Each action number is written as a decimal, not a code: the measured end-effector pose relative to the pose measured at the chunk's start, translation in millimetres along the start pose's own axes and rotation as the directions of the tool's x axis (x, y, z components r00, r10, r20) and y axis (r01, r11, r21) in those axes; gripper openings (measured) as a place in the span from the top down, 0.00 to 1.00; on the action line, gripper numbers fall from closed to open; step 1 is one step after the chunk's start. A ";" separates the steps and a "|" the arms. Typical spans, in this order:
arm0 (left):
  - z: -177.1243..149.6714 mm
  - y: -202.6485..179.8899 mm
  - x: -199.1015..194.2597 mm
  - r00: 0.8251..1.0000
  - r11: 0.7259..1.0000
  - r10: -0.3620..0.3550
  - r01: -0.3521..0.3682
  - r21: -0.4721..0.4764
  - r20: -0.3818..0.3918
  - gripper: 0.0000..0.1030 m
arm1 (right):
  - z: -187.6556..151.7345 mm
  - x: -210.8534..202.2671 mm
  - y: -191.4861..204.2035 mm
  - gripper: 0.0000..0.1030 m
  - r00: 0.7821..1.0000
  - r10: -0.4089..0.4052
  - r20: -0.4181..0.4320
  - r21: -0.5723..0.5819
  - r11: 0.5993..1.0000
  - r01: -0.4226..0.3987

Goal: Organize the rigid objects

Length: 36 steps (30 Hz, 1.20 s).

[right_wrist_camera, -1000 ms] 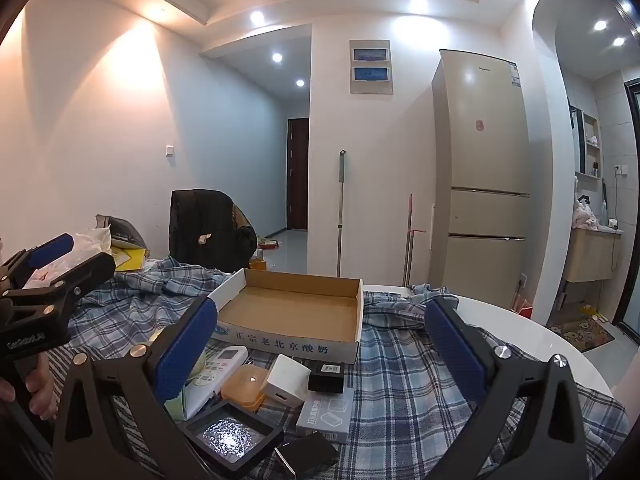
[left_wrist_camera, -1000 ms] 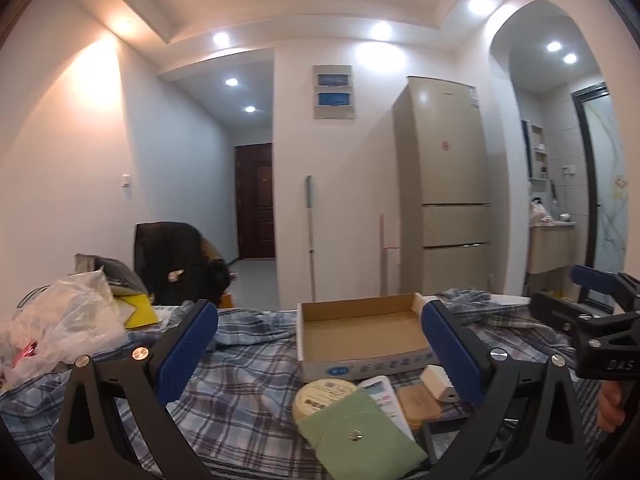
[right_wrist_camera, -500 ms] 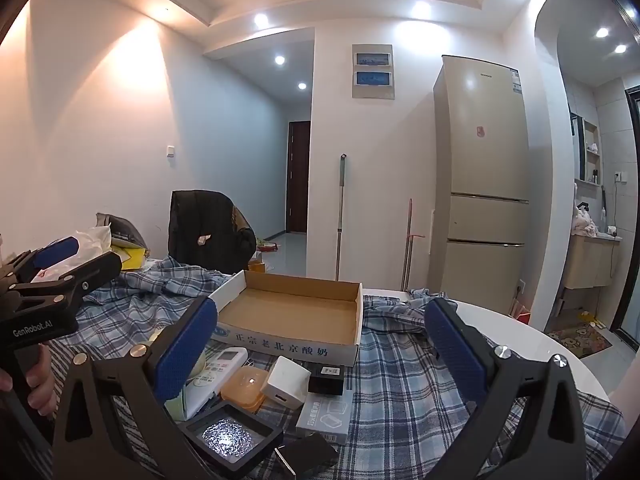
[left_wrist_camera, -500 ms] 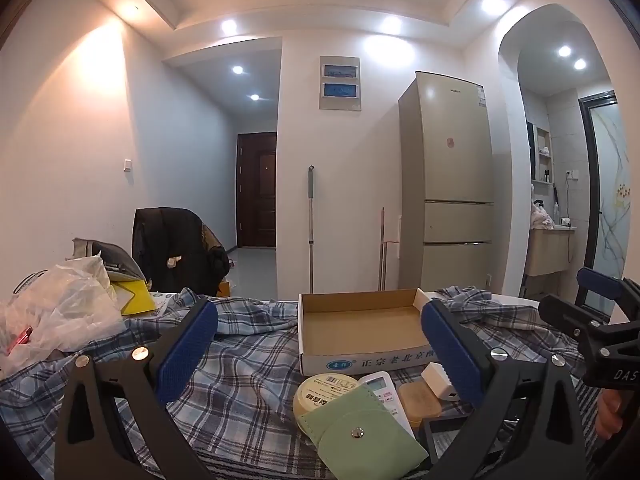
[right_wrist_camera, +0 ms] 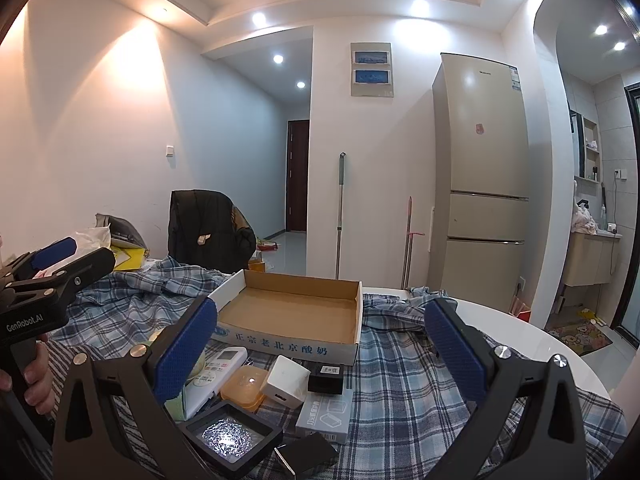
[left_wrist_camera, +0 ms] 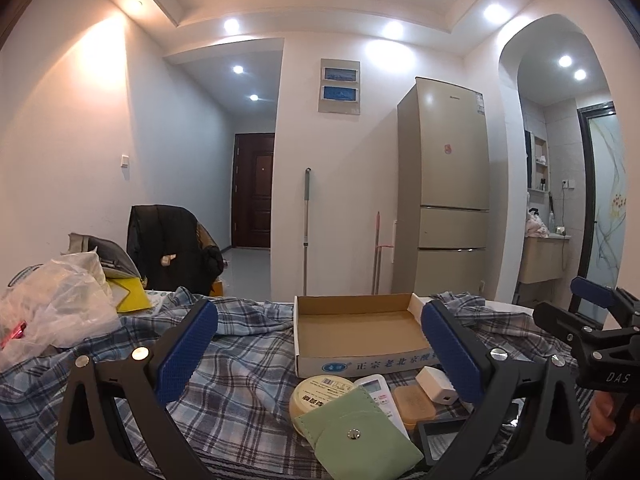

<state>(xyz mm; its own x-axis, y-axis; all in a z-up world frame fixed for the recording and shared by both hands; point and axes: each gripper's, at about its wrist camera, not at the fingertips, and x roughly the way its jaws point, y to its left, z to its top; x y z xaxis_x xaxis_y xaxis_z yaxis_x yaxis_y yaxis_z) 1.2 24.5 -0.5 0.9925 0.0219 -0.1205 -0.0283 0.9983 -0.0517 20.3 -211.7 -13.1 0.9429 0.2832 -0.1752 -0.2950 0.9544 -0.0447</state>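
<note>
Two handheld grippers hang above a tabletop (right_wrist_camera: 532,344) covered by a blue plaid cloth (left_wrist_camera: 240,380). The left gripper (left_wrist_camera: 320,352) fills the lower part of its own view, its blue-padded fingers (left_wrist_camera: 188,344) spread wide with nothing between them. The right gripper (right_wrist_camera: 320,354) sits the same way in its view, fingers (right_wrist_camera: 452,344) wide apart and empty.

An empty cardboard box (right_wrist_camera: 292,312) lies open at the centre of both views. In the lower centre of the right view, just in front of the box, small things are clustered close together: a white remote control (right_wrist_camera: 216,372), an orange plastic case (right_wrist_camera: 242,386), a white charger cube (right_wrist_camera: 286,378), a small black box (right_wrist_camera: 326,376) resting on a grey carton (right_wrist_camera: 324,412), and a black framed display case (right_wrist_camera: 230,436). The left view also shows a round cream tin (left_wrist_camera: 320,396) partly under a green snap pouch (left_wrist_camera: 360,436).

A hand (right_wrist_camera: 34,376) grips the left gripper's handle at the left edge of the right view. A beige fridge (left_wrist_camera: 448,196) stands against the back wall.
</note>
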 end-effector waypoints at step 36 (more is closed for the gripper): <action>1.0 -5.7 -13.5 0.995 0.996 -0.082 0.080 0.042 0.055 0.00 | 1.6 -1.4 3.9 0.00 1.000 0.000 0.000 -0.014 1.000 0.000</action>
<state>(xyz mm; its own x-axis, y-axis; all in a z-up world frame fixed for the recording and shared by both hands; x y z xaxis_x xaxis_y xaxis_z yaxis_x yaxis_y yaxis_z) -11.9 18.6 2.4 0.9965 -0.0571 -0.0610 0.0560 0.9982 -0.0191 18.1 -208.2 -11.5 0.9427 0.2837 -0.1757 -0.2976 0.9529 -0.0586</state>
